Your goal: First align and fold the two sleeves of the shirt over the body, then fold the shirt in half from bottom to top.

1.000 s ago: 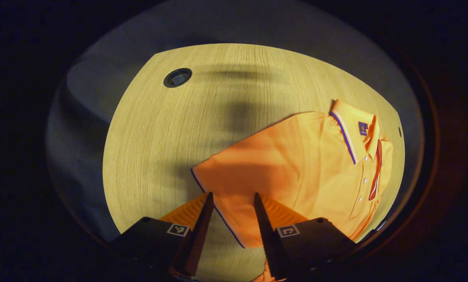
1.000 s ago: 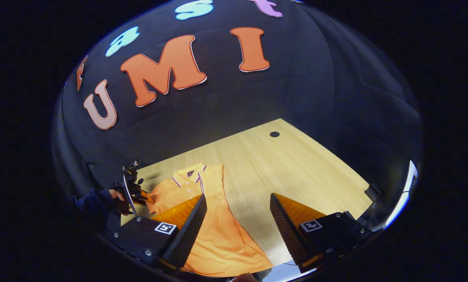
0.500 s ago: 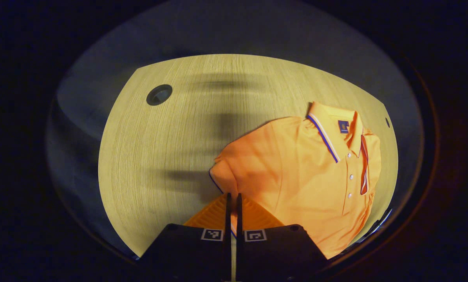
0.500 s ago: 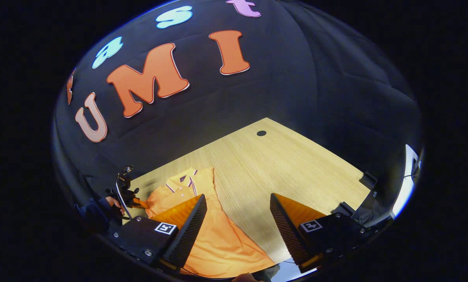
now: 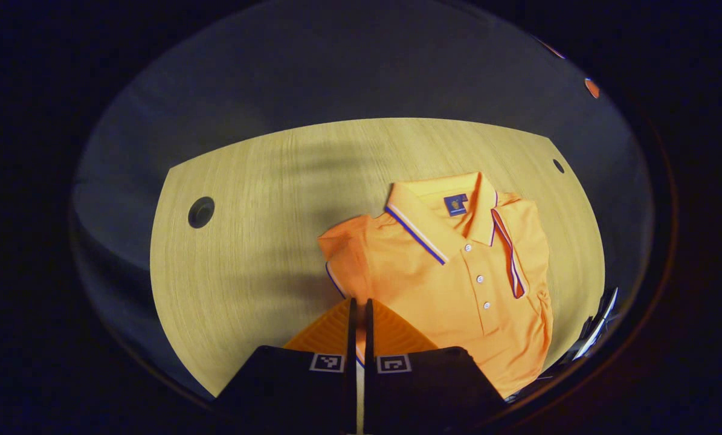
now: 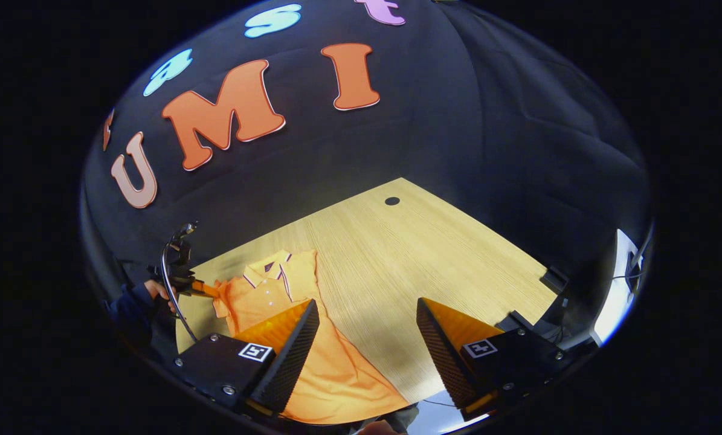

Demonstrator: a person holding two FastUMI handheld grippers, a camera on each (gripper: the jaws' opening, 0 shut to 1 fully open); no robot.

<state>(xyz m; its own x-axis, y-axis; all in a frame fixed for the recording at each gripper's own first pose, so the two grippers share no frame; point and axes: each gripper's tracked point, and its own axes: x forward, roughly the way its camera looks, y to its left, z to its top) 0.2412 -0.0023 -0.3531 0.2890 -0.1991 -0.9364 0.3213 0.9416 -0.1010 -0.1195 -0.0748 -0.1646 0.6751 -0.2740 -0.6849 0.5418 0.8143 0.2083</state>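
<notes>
An orange polo shirt (image 5: pixel 457 284) lies face up on the wooden table (image 5: pixel 246 254), collar (image 5: pixel 439 211) toward the far side. My left gripper (image 5: pixel 359 308) is shut on the blue-trimmed hem of the near sleeve (image 5: pixel 342 254), which is lifted and bunched against the shoulder. In the right gripper view the shirt (image 6: pixel 330 368) lies at lower left. There a hand (image 6: pixel 146 290) holds the left gripper (image 6: pixel 185 284) on the raised sleeve (image 6: pixel 215 296). My right gripper (image 6: pixel 367 304) hangs open above the shirt's lower body and the table, holding nothing.
A round cable hole (image 5: pixel 201 212) sits in the table's left part, and a smaller hole (image 5: pixel 558 165) lies near the far right corner. Bare wood (image 6: pixel 433 254) stretches right of the shirt toward another hole (image 6: pixel 392 200). Dark cloth walls surround the table.
The left gripper shut on the sleeve hem, then lifted it and drew it in toward the shirt's body. The right gripper stayed open and barely shifted.
</notes>
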